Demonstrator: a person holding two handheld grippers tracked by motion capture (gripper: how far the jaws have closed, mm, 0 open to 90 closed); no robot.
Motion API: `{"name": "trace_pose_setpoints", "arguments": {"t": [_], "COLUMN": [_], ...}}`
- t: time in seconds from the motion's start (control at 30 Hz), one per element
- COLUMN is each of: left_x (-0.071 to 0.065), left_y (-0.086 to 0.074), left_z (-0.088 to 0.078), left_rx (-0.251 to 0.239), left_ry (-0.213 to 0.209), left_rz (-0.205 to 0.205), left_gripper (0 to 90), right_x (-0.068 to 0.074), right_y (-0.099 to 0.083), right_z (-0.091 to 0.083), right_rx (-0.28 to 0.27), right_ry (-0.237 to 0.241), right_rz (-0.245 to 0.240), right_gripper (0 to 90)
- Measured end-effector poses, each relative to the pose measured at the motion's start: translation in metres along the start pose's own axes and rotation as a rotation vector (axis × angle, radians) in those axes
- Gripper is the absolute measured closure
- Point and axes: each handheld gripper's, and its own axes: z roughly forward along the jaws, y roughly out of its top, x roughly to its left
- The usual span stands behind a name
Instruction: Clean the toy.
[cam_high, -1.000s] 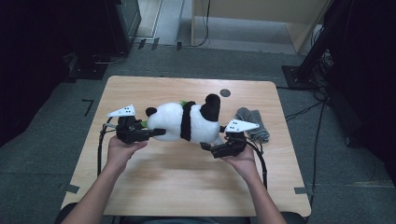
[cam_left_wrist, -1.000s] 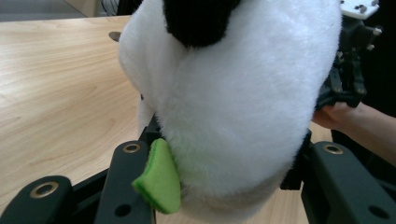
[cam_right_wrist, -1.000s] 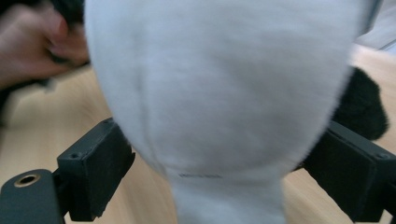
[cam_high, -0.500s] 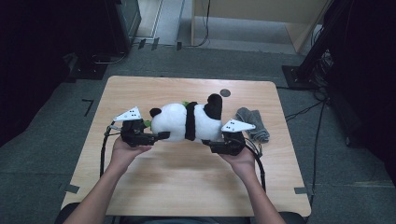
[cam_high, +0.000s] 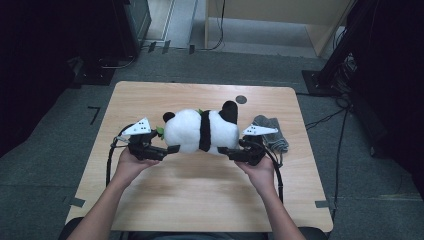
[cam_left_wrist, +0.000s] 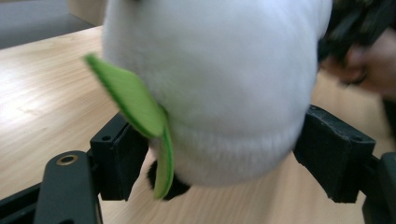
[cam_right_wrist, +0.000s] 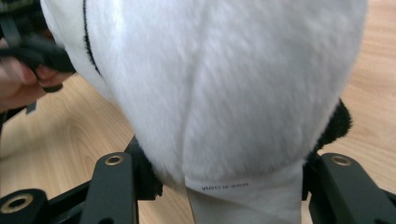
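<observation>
Left gripper (cam_high: 172, 149) jaws, just opening, bracket the panda (cam_high: 200, 131) loosely. Right gripper (cam_high: 223, 150), just closing, clasps the panda's other end on the table (cam_high: 200, 200).

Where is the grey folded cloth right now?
In the high view, the grey folded cloth lies on the table's right side, just behind the right gripper.

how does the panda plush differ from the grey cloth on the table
The panda plush is white with a black band and black ears; the grey cloth is one plain grey. The panda plush is plump and rounded, while the grey cloth lies low and crumpled. The panda plush sits between the left claw and the right claw, one at each end; the grey cloth lies untouched behind the right claw. Both are soft things on the wooden table.
</observation>
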Motion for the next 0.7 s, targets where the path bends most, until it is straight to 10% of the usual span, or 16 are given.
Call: {"name": "trace_pose_setpoints", "arguments": {"t": [0.23, 0.7], "left_x": [-0.0011, 0.0035], "left_y": [-0.0095, -0.0114], "left_z": [0.004, 0.0065], "left_rx": [0.031, 0.052], "left_ry": [-0.022, -0.037], "left_rz": [0.007, -0.071], "left_gripper": [36.0, 36.3], "right_x": [-0.009, -0.0064], "right_y": [0.0012, 0.0008], "right_z": [-0.0064, -0.0017], "right_rx": [0.008, 0.031], "right_ry": [0.032, 0.031], "right_rz": [0.108, 0.027], "right_gripper": [46.2, 28.3]}}
